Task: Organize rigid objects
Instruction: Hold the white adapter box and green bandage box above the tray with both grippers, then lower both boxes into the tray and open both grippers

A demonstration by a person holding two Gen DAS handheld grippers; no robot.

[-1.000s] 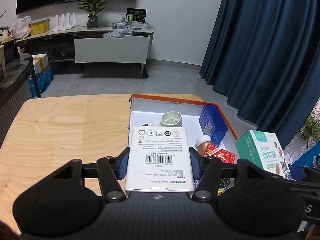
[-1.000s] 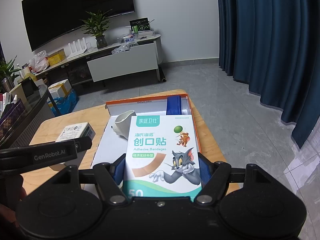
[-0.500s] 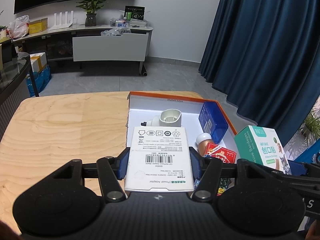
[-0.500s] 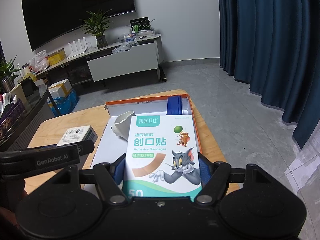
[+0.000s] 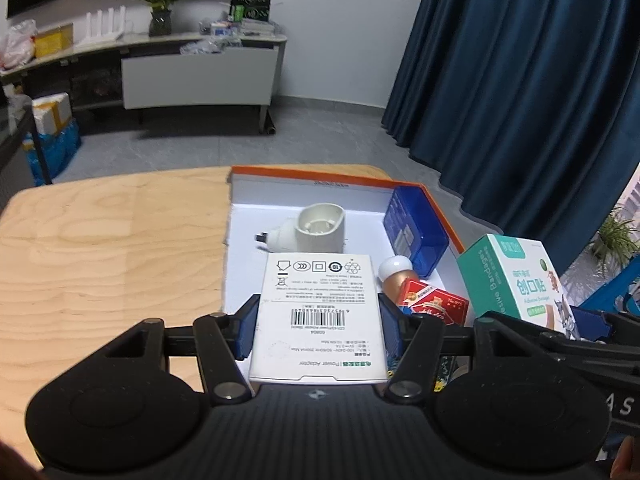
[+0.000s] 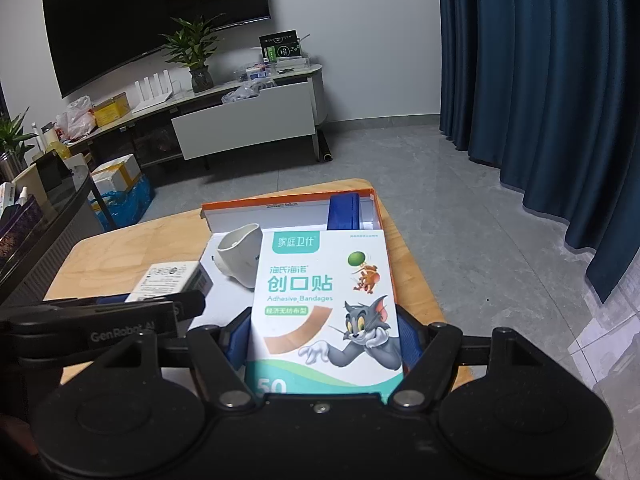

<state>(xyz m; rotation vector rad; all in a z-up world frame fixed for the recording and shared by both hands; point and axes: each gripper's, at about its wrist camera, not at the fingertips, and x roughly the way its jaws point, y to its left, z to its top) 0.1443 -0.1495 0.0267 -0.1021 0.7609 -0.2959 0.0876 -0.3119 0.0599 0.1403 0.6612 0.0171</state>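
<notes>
The left claw (image 5: 318,330) grips the flat white cardboard box (image 5: 318,316); it might bump the cream plastic cup (image 5: 320,229) inside the orange-edged tray (image 5: 440,216).

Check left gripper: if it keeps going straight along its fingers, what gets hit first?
Likely the white cup-shaped piece lying in the orange tray. The left gripper is shut on the adapter box, whose front edge points right at it. Depth is unclear, so the box may meet the tray floor first.

Left tongs (image 5: 318,330) built of matte black plastic, blue pads (image 5: 247,332) fitted inside, silver screws seen at linkage pivots, right tongs (image 6: 322,346) matching, white "GenRobot.AI" lettering printed on a side.
</notes>
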